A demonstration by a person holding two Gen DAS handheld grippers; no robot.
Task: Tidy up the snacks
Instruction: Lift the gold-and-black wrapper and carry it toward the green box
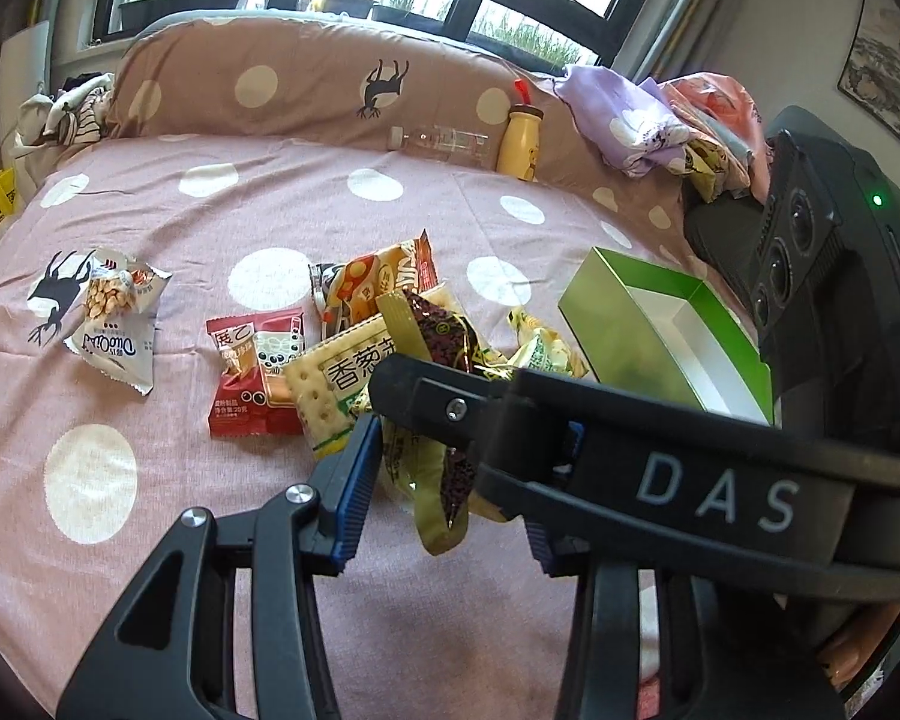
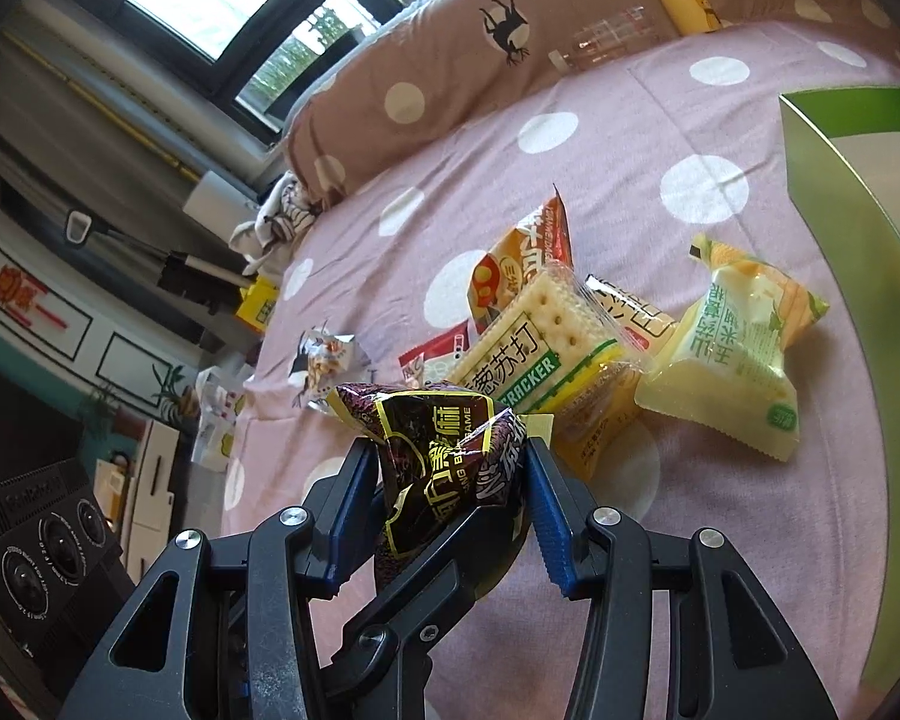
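Both grippers meet over the snack pile on the bed. My right gripper (image 2: 450, 474) is shut on a dark black-sesame snack packet (image 2: 444, 450) and holds it above the sheet. In the left wrist view the same packet (image 1: 444, 336) hangs between my left gripper's fingers (image 1: 360, 462); the left gripper (image 1: 450, 468) stands wide around it, its right finger hidden behind the right gripper's arm (image 1: 630, 450). Below lie a cracker pack (image 2: 546, 354), a yellow corn cake packet (image 2: 738, 354), an orange packet (image 2: 522, 252) and a red packet (image 1: 255, 372). The open green box (image 1: 666, 336) stands to the right.
A white peanut packet (image 1: 117, 318) lies apart at the left. A clear bottle (image 1: 444, 141) and a yellow bottle (image 1: 519, 144) lean on the brown pillow (image 1: 306, 78). Crumpled bedding (image 1: 660, 120) lies at the far right. The polka-dot sheet (image 1: 120, 540) spreads in front.
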